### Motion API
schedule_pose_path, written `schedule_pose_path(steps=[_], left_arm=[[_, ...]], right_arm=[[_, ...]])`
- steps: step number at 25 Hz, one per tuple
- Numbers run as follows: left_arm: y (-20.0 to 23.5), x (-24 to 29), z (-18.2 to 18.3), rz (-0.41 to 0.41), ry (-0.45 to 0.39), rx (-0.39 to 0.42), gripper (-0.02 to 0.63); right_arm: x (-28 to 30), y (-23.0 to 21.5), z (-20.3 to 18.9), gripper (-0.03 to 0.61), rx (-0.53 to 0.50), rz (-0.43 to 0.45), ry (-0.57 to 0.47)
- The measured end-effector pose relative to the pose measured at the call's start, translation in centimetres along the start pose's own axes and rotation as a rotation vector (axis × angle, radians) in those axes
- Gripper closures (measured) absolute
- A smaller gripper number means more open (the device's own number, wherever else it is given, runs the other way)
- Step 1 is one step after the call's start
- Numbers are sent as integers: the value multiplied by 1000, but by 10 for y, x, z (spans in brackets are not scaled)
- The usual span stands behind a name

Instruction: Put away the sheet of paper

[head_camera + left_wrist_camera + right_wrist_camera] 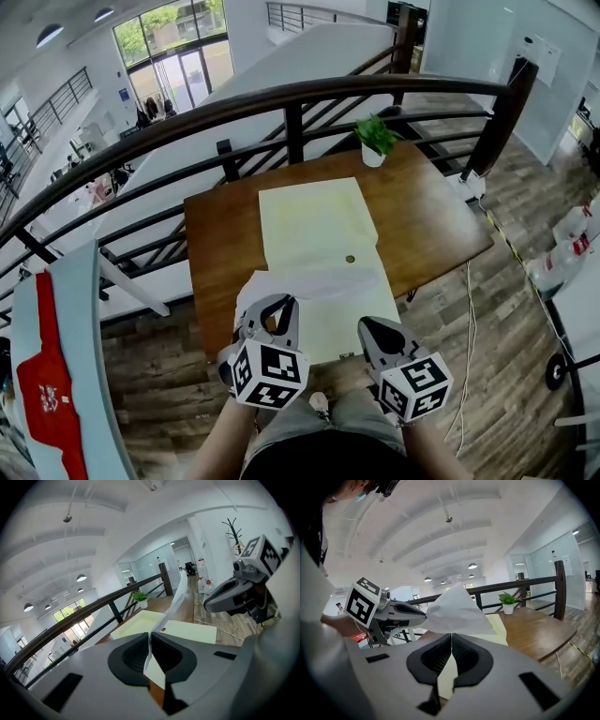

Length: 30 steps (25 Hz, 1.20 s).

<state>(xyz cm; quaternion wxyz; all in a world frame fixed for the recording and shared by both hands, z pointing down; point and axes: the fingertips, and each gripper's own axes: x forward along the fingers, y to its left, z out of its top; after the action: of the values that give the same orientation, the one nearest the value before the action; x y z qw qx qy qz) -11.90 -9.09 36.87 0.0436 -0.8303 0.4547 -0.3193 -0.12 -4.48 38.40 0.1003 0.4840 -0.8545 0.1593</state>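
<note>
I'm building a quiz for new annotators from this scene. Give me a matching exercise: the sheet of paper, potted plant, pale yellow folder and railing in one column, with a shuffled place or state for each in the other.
Things
1. sheet of paper
2. potted plant
3. pale yellow folder
4. railing

Places or states
A. lying flat on the table
B. standing near the table's far edge
C. running behind the table
D. clamped by the left gripper and the right gripper

Pairs: 1-D, 2-B, 3-A, 4-C

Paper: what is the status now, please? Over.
Left tool, right tool both shut on paper. Paper held over envelope on table. Plant at far edge, not in the way.
</note>
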Motion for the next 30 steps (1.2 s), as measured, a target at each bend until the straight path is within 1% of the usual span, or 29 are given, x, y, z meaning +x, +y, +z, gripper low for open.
schedule_pose_path(steps=[3, 9, 16, 20, 30], left_arm=[[-1, 9, 1, -12, 5, 11, 581], [2, 26, 8, 9, 14, 10, 582], [-6, 50, 6, 14, 56, -31, 581], [-7, 65, 8, 21, 73, -69, 581], [-8, 93, 8, 42, 113, -107, 581]], right_arm=[[4, -8, -2, 551, 20, -12, 4], [16, -26, 3, 551, 29, -4, 8], [25, -55, 3, 551, 28, 9, 41], [30, -72, 1, 551, 26, 21, 66], [51, -90, 1, 551, 20, 85, 111]])
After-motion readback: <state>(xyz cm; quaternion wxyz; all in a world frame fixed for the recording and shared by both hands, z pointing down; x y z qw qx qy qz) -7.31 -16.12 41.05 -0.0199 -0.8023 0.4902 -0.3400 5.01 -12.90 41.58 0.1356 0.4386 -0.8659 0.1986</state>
